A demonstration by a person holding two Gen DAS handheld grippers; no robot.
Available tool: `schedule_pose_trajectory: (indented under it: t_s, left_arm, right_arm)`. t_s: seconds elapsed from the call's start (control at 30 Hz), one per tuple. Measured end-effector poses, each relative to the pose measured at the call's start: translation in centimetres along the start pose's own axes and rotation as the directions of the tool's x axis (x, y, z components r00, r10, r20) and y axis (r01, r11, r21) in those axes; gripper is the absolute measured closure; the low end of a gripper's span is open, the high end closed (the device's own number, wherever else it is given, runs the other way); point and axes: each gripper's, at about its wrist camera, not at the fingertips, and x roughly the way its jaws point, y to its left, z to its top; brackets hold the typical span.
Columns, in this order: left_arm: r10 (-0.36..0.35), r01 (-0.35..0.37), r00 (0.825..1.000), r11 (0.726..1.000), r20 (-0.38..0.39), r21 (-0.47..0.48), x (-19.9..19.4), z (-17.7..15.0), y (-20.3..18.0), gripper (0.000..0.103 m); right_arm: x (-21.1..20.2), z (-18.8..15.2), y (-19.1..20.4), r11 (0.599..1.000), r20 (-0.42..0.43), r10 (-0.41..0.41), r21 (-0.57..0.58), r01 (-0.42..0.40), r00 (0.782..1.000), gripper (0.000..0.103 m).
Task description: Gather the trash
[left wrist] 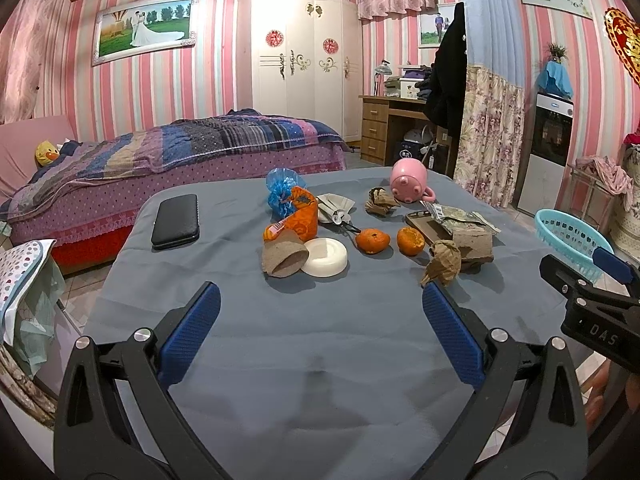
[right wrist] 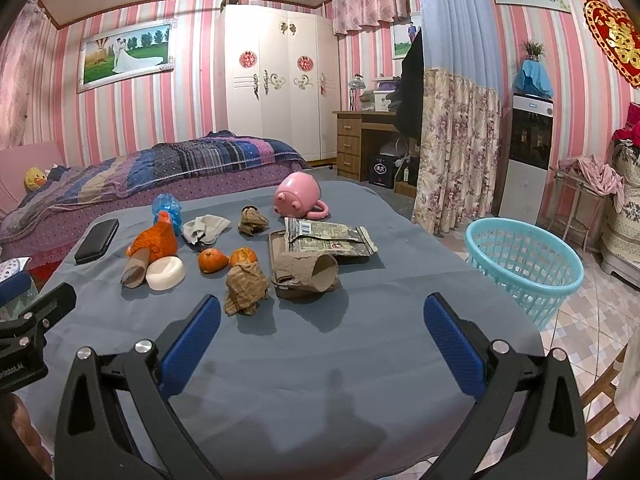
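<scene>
Trash lies on the blue-clothed table (left wrist: 248, 320) (right wrist: 304, 344): a crumpled brown paper (left wrist: 442, 262) (right wrist: 245, 288), a second paper ball (left wrist: 380, 201) (right wrist: 252, 221), cardboard tubes (left wrist: 284, 256) (right wrist: 306, 272), an orange wrapper (left wrist: 300, 216) (right wrist: 154, 240), a blue bag (left wrist: 282, 190), a printed foil packet (left wrist: 460, 216) (right wrist: 328, 236), two orange peels (left wrist: 372, 240) (right wrist: 226, 259). A turquoise basket (right wrist: 524, 262) (left wrist: 572, 236) stands on the floor to the right. My left gripper (left wrist: 320, 300) and right gripper (right wrist: 322, 312) are open and empty above the near table.
A pink mug (left wrist: 409, 180) (right wrist: 298, 198) lies on its side at the far edge. A black case (left wrist: 176, 222), a white dish (left wrist: 325, 256) and a grey cloth (right wrist: 206, 226) also lie on the table. A bed (left wrist: 160, 160) stands behind.
</scene>
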Motion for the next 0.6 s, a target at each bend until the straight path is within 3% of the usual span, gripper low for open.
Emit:
schedule_pose_trajectory:
  t_s: [0.6]
  left_arm:
    - [0.0,0.0,1.0,1.0,-0.001,-0.001,0.03,0.01,0.0,0.005]
  right_arm:
    - [0.6,-0.77,0.3,1.0,-0.009,0.007,-0.006,-0.008,1.0,0.004]
